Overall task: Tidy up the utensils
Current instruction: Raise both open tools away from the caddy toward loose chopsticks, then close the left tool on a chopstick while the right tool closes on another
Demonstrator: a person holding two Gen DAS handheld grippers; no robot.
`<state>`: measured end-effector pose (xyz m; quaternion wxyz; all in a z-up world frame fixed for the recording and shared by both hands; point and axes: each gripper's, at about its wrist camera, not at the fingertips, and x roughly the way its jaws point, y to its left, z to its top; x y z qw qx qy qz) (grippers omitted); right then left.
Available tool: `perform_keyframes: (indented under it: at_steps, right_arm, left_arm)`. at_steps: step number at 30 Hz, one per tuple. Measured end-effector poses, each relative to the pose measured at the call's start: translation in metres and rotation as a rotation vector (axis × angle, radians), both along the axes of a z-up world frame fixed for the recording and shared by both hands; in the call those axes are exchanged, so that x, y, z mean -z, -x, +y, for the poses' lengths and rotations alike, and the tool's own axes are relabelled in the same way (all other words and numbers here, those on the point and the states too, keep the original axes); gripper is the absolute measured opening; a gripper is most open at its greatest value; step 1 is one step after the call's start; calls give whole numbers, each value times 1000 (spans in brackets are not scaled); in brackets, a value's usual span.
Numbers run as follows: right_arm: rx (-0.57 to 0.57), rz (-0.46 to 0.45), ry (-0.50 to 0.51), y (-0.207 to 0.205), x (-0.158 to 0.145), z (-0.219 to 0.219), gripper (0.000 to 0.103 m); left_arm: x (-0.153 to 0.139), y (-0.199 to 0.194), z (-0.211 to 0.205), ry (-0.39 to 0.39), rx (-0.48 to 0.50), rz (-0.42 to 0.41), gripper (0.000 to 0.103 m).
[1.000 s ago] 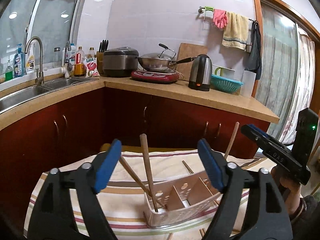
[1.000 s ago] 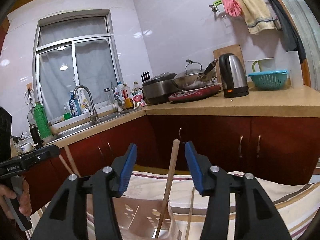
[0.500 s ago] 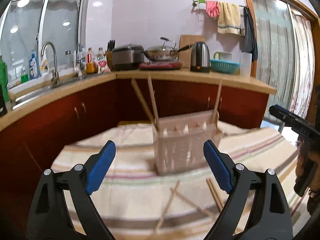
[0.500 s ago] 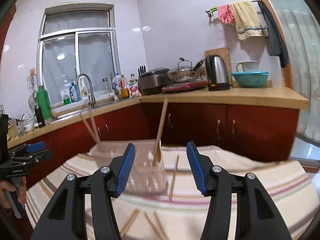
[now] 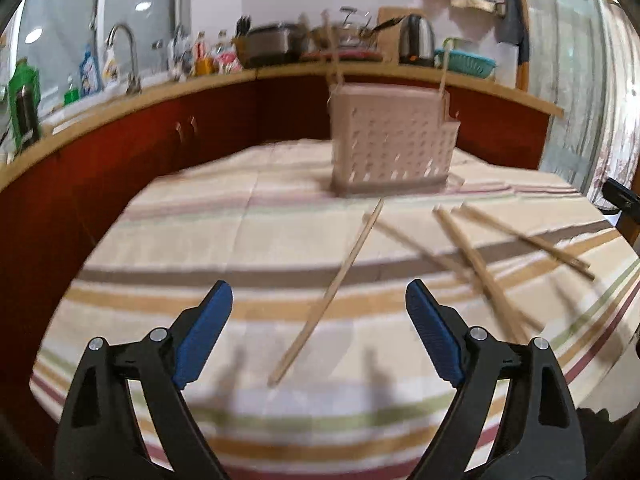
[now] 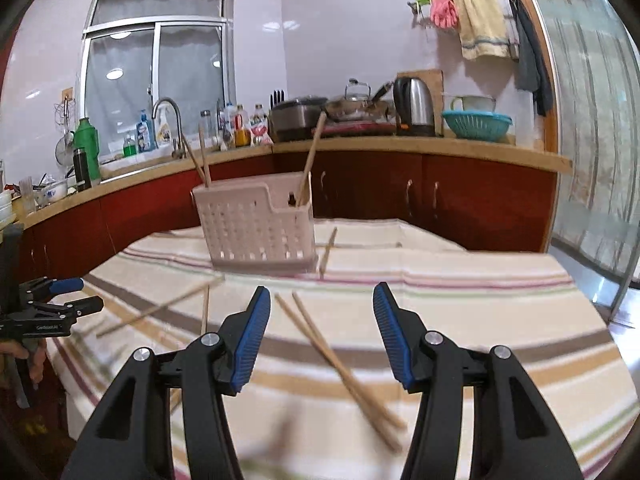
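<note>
Both the left gripper [image 5: 319,328] and right gripper [image 6: 321,338] have fingers spread and empty over loose chopsticks [image 5: 332,290] at lower centre on the worktop [image 5: 180,240], light, stiff, thin, best pinched mid-stick.

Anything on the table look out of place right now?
Yes: several chopsticks lie scattered and crossed on the striped cloth instead of standing in the pink holder, which has only three upright. Nothing looks spilled or broken.

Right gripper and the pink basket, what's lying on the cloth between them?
In the right wrist view, a pair of chopsticks lies between the right gripper and the pink basket.
</note>
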<state>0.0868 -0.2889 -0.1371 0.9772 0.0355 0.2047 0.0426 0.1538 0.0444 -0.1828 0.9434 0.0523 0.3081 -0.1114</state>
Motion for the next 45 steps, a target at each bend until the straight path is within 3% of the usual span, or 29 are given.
perform_keyframes:
  at_steps: [6, 11, 17, 18, 27, 34, 45]
  right_arm:
    - [-5, 23, 9, 17, 11, 2, 53]
    - [-5, 46, 8, 23, 22, 3, 53]
    - [-9, 61, 5, 24, 27, 4, 53]
    - [-10, 60, 6, 25, 27, 4, 53]
    - [-19, 78, -2, 24, 33, 6, 53]
    - [-30, 86, 6, 25, 36, 10, 53]
    - [-104, 107, -1, 27, 41, 34, 53]
  left_arm:
    - [26, 1, 17, 15, -38, 70, 80]
    - [37, -1, 18, 11, -27, 103, 69]
    - [45, -8, 14, -15, 9, 134, 50]
    - [47, -10, 12, -12, 22, 152, 40]
    - [47, -6, 0, -17, 75, 154, 11]
    - [45, -3, -7, -36, 68, 150, 7]
    - [38, 15, -6, 0, 53, 143, 7]
